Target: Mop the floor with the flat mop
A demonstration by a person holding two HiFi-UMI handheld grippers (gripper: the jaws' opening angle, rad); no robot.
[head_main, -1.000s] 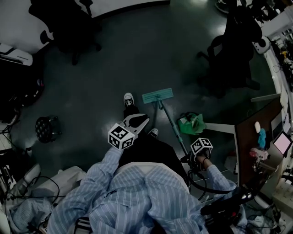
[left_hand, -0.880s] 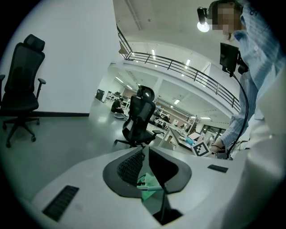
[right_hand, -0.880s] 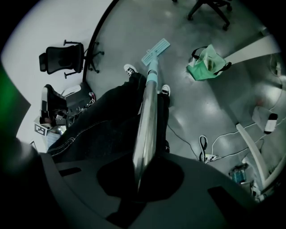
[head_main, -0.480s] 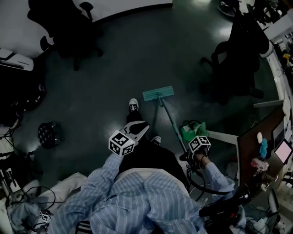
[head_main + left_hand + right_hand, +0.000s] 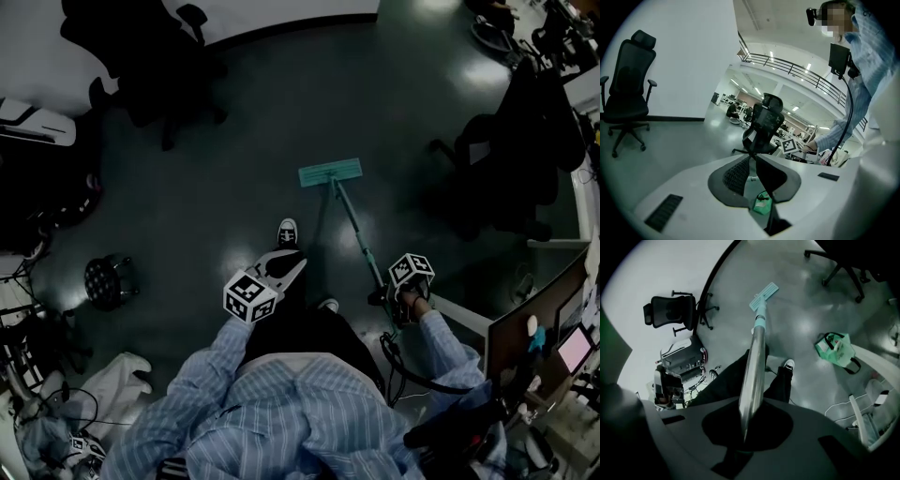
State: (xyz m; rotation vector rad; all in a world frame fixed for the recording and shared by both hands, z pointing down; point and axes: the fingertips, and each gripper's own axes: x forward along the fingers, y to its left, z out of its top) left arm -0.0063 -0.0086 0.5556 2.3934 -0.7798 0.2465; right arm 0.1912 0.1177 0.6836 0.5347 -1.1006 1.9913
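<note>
Dim teal cast, floor (image 5: 234, 141) glare, fisheye edges

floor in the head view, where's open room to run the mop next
Bare floor lies beyond the mop head, between the left chair and the right chair. Crowded: around the stool at left, and by the desk at lower right.

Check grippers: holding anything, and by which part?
Right gripper shut on the silver metal pole of the teal flat mop, near its upper end. Left gripper holds nothing, fingers together.
</note>
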